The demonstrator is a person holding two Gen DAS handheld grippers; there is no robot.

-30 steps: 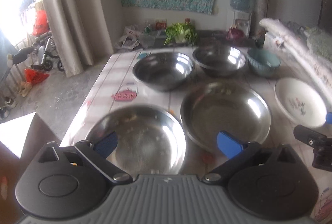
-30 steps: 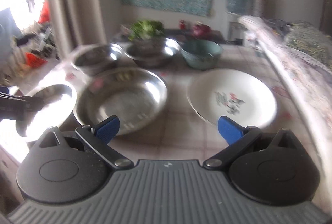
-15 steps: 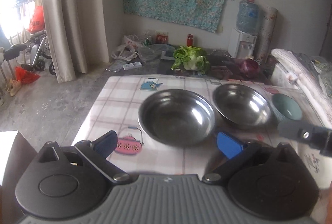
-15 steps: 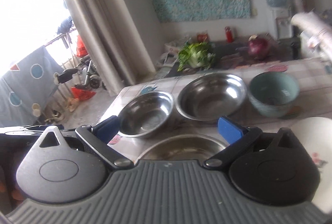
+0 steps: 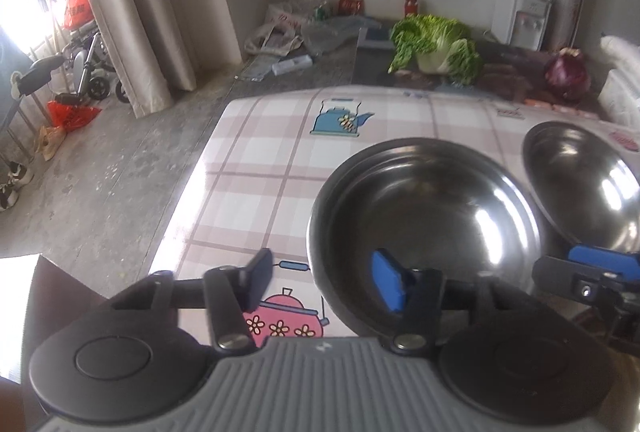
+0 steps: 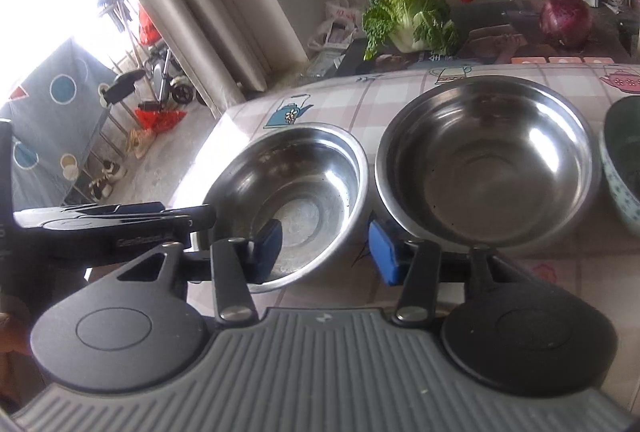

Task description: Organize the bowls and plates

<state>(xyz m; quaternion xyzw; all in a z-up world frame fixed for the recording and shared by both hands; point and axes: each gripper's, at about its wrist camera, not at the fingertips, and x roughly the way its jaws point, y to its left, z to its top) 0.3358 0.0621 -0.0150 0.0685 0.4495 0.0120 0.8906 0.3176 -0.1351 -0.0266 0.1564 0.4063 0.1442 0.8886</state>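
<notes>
A steel bowl (image 5: 424, 216) (image 6: 296, 184) stands on the checked tablecloth (image 5: 280, 152). My left gripper (image 5: 323, 284) straddles its near-left rim, one pad outside and the blue pad inside. Its jaws are closing, with a gap still showing on both sides of the rim. My right gripper (image 6: 325, 251) straddles the same bowl's near-right rim, left pad inside, right pad outside, jaws also closing and not pressing. A second, larger steel bowl (image 6: 488, 160) (image 5: 580, 184) sits just to the right. Each gripper shows in the other's view: the left gripper (image 6: 120, 224) and the right gripper (image 5: 592, 264).
A teal bowl (image 6: 624, 168) stands at the right edge. Beyond the table lie a cabbage (image 5: 436, 44) and a purple onion (image 5: 566, 78). The table's left edge (image 5: 192, 192) drops to a concrete floor with a curtain and clutter.
Both grippers moved forward past the steel plates and white plate to the far bowls. Their jaws narrowed from wide open around one bowl's rim.
</notes>
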